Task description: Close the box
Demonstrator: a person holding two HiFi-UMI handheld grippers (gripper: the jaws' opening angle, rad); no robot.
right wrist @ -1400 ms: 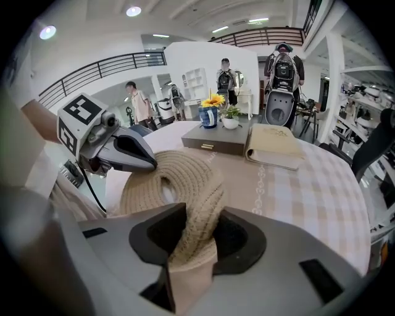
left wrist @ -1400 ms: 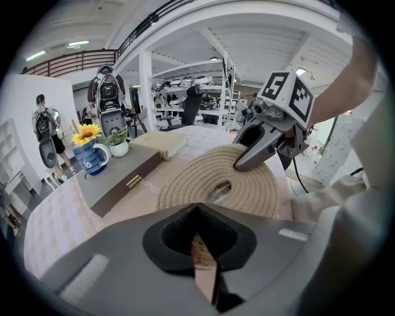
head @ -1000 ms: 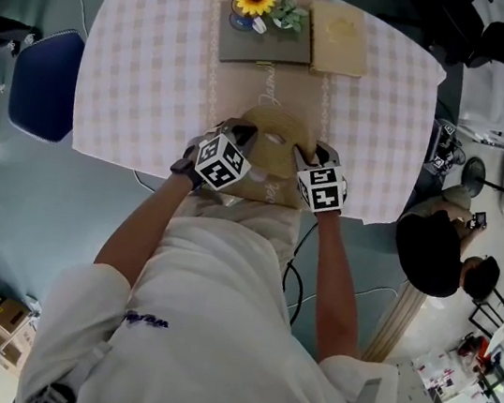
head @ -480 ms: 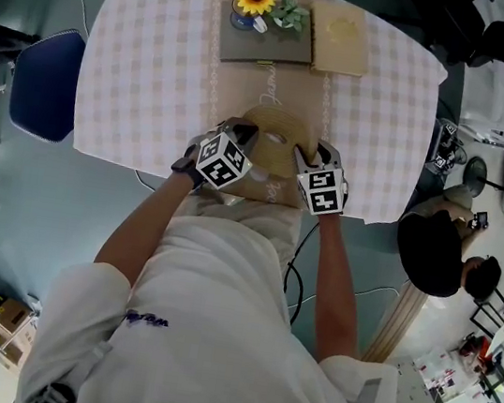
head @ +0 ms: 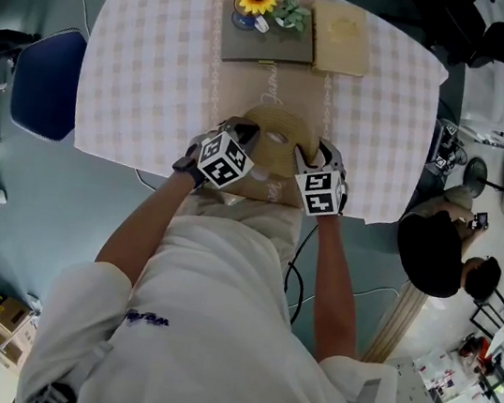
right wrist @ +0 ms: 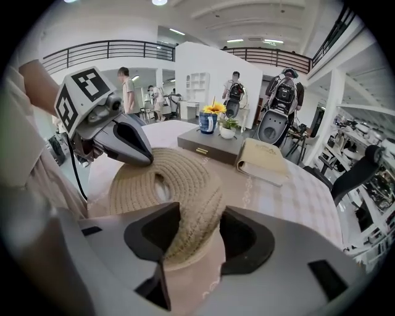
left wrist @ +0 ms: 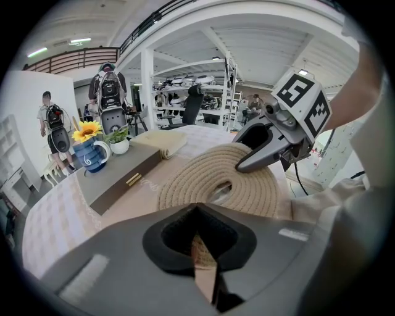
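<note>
A round woven rope box (head: 275,143) lies near the table's front edge, with a small opening in its top. My left gripper (head: 242,134) sits at its left rim, and the left gripper view shows its jaws (left wrist: 200,247) nearly together with woven rim pinched in the narrow slit. My right gripper (head: 310,156) is at the right rim. In the right gripper view its jaws (right wrist: 191,237) are opening, with the thick woven rim (right wrist: 185,203) lying between them. Each gripper view also shows the other gripper's fingers resting on the coil (left wrist: 216,179).
At the far edge of the checked tablecloth (head: 141,64) lie a flat grey case (head: 267,45) with a sunflower mug (head: 253,2) on it and a beige book (head: 339,39). A blue chair (head: 43,82) stands left; a person (head: 443,255) is at the right.
</note>
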